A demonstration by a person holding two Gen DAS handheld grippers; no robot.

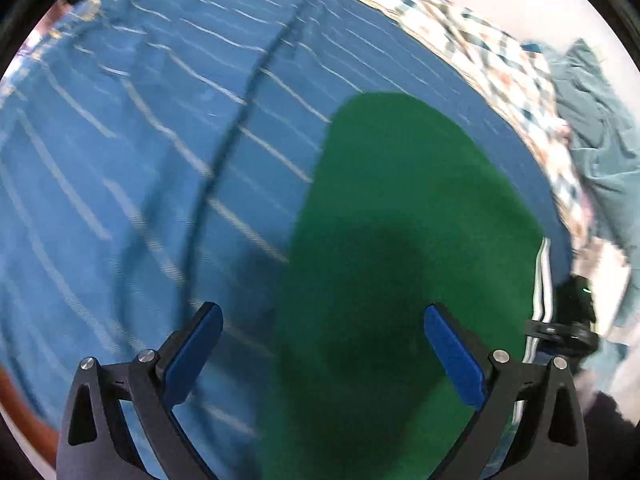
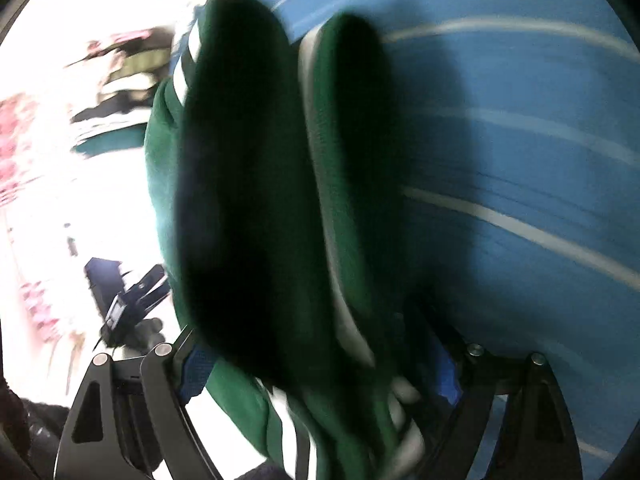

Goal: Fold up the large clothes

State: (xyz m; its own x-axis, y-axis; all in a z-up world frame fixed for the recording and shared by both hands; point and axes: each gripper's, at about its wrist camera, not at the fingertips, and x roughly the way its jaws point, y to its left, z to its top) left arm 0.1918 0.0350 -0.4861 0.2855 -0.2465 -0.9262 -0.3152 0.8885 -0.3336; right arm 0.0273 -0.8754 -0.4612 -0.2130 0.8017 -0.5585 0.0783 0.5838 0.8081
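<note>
left gripper [image 1: 322,354]: jaws wide apart, nothing held; green garment [image 1: 400,220] lies flat ahead of and between them on the blue striped sheet [image 1: 140,140]. right gripper [image 2: 320,376]: jaws spread wide, bunched green cloth between them, grip cannot be told through blur. risk: the loose bunch slides out, undoing the fold. no containers seen.

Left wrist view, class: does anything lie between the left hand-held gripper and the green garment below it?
Nothing visible does. The left hand-held gripper is open above the green garment, which lies flat on the blue striped sheet, with only the gripper's shadow between.
</note>
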